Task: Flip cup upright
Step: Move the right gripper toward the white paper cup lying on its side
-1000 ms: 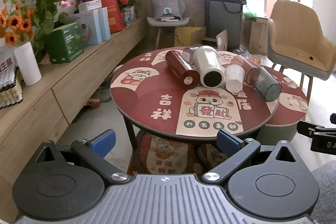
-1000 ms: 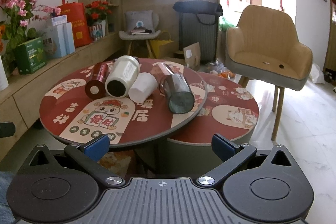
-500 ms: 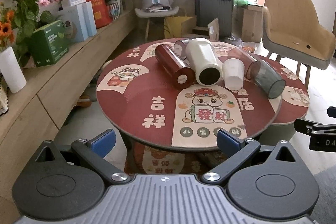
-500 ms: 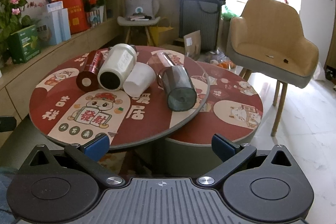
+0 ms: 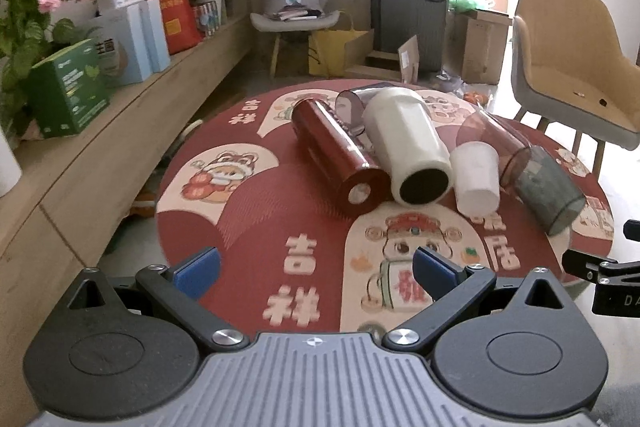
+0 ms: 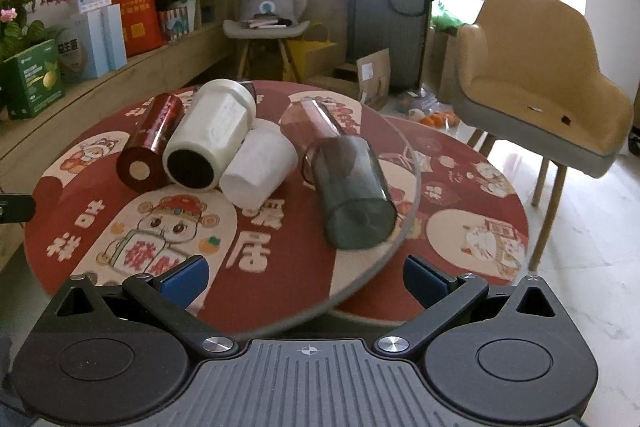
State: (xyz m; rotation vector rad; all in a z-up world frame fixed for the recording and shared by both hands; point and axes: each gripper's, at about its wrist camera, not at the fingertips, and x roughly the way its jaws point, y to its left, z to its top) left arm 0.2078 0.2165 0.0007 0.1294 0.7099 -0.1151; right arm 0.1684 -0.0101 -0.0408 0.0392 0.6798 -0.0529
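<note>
From the left wrist, the left gripper (image 5: 316, 269) is spread wide and empty over the near edge of the round table (image 5: 248, 227); the cream cup (image 5: 408, 143) lies on its side ahead and slightly right, long axis running away, dark end facing the camera

From the right wrist, the right gripper (image 6: 306, 277) also gapes empty; the cream cup (image 6: 210, 137) sits ahead-left, so the left hand looks better placed

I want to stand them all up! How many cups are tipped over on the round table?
5, maybe more hidden: red cup leftmost, cream cup beside it, white cup in the middle, grey cup on the right, and a clear one behind.
</note>
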